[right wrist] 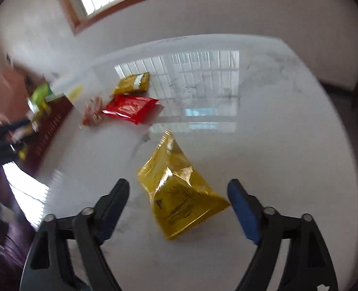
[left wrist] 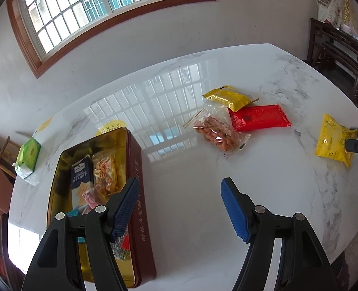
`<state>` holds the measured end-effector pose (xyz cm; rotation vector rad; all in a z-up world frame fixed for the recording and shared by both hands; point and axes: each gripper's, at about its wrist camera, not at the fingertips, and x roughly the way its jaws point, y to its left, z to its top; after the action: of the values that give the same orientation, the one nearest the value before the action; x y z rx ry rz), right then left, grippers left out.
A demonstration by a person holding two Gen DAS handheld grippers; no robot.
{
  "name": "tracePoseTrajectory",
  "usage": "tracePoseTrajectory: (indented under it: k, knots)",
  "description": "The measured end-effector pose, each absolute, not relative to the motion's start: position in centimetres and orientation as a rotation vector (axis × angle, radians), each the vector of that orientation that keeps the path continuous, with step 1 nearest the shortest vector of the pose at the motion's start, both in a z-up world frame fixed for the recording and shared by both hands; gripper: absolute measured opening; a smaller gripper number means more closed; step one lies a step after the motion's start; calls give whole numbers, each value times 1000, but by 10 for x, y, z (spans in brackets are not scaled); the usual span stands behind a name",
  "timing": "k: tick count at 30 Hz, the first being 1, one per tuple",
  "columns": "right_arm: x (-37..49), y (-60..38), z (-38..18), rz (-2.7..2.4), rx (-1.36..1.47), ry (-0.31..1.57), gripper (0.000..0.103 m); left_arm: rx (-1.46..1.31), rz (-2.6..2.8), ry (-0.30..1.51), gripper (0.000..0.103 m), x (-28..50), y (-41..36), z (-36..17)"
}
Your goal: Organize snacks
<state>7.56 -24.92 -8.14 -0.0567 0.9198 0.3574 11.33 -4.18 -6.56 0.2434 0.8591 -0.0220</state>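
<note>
A: Snacks are being gathered into the open tin (left wrist: 132,169) at the left of the marble table (left wrist: 191,181), where a few packets are already lying. Which one is being addressed?

B: The yellow packet (right wrist: 179,194), which is lying on the table between the fingers of the right gripper (right wrist: 179,208). The jaws are being held wide apart, nothing clamped; its near corner is just beside the right-hand pad. That view is being blurred by motion.

A: And the left gripper (left wrist: 180,208)?

B: Its jaws are also being held apart and empty, beside the tin.

A: How is the packet expected to handle?

B: It is being judged light, puffed and crinkly, with a slippery film; the contents may be crushed if it is squeezed hard. A hold across the flat crimped seam at an end, or lightly across the middle, is being favoured.

A: What else is waiting?

B: The red packet (left wrist: 258,118), the gold packet (left wrist: 229,98) and the clear bag (left wrist: 215,133) are lying together mid-table, well apart from the yellow one.
</note>
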Motion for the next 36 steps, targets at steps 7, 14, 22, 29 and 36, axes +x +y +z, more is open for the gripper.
tracePoseTrajectory:
  k: [7, 14, 22, 29, 36]
  knots:
    - [87, -249, -78, 451, -218, 943, 94, 214, -55, 877, 70, 125, -42, -75]
    - [95, -221, -89, 528, -362, 997, 93, 72, -108, 950, 70, 165, -32, -80]
    - [103, -217, -111, 558, -385, 1061, 58, -50, -173, 1059, 70, 219, -36, -94]
    - [93, -218, -107, 500, -384, 991, 51, -155, -208, 1142, 70, 252, -42, -113]
    - [97, -266, -105, 369, -121, 911, 51, -157, -137, 1162, 70, 272, -48, -122]
